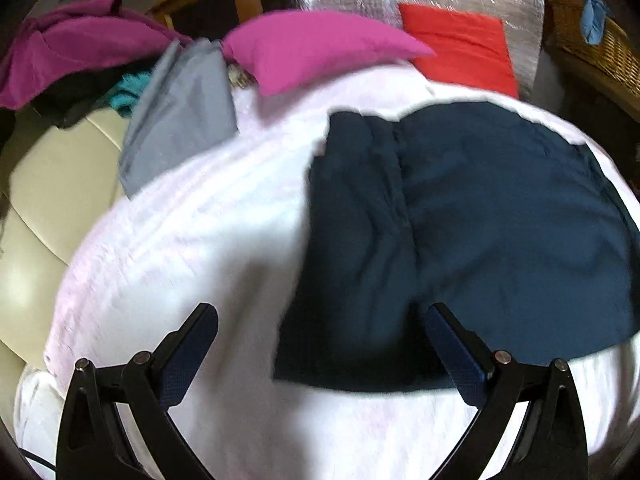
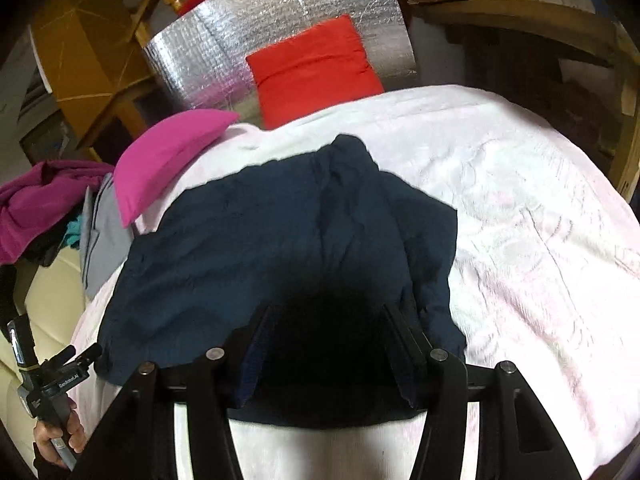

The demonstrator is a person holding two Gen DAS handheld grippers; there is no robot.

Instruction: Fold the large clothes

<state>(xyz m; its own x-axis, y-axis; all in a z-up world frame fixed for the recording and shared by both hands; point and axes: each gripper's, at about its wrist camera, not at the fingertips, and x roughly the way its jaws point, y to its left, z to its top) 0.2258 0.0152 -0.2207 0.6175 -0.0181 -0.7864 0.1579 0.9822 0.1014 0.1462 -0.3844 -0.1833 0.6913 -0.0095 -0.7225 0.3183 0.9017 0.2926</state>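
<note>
While the navy garment [image 2: 288, 236] lies folded at the middle of the pale pink blanket [image 2: 520, 216], the left claw [image 1: 320, 344] hangs spread and empty above its near edge; the right claw [image 2: 324, 344] stands apart over the cloth, gripping nothing visible. Magenta pillow [image 1: 320, 48] and red cushion [image 2: 316, 68] occupy the far edge.

My left hand-held gripper [image 1: 322, 320] is hanging wide open at lower frame; my right hand-held gripper [image 2: 326, 320] is standing half-spread, nothing visibly pinched.

The navy garment [image 2: 280, 240] hides the right hand-held gripper [image 2: 326, 354] fingertips, perhaps pinching its dark, shadowed near edge.
</note>
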